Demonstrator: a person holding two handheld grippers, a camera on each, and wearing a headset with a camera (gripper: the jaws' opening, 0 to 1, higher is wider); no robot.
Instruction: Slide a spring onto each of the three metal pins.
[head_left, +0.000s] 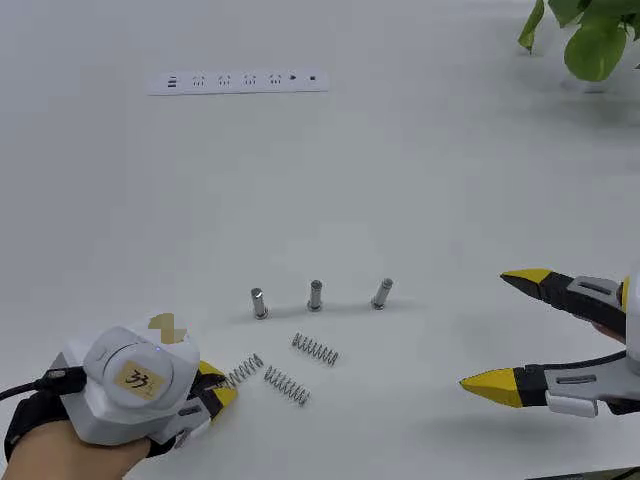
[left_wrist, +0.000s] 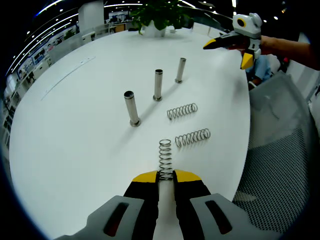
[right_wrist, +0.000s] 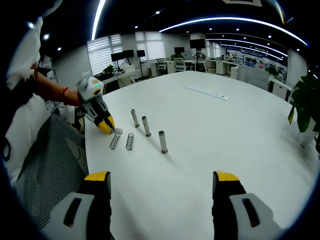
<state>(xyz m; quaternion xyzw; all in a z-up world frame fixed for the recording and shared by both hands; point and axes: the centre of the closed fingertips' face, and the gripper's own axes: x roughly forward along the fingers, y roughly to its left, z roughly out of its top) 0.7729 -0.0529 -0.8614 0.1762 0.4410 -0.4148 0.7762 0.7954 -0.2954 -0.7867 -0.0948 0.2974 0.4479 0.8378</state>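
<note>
Left gripper (left_wrist: 165, 174) clamped on near end of one spring (left_wrist: 165, 152), right gripper (right_wrist: 162, 176) spread wide at right, three upright pins (left_wrist: 158, 85) beyond two loose springs (left_wrist: 182, 111)

Left gripper (head_left: 222, 388) — white housing (head_left: 105, 405), yellow label (head_left: 140, 380) with dark marks, black cable (head_left: 25, 388), black wrist strap (head_left: 30, 422). Right gripper (head_left: 490, 330) — black jaws, yellow tips, grey inserts.

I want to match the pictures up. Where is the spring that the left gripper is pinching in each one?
Head view: the pinched spring lies low and left of centre, at the left gripper's yellow tips.
Left gripper view: bottom centre, sticking straight up from the jaws.
Right gripper view: left of the middle, at the left gripper's tip.
Shared landmark: the middle pin in the row of three.
</note>
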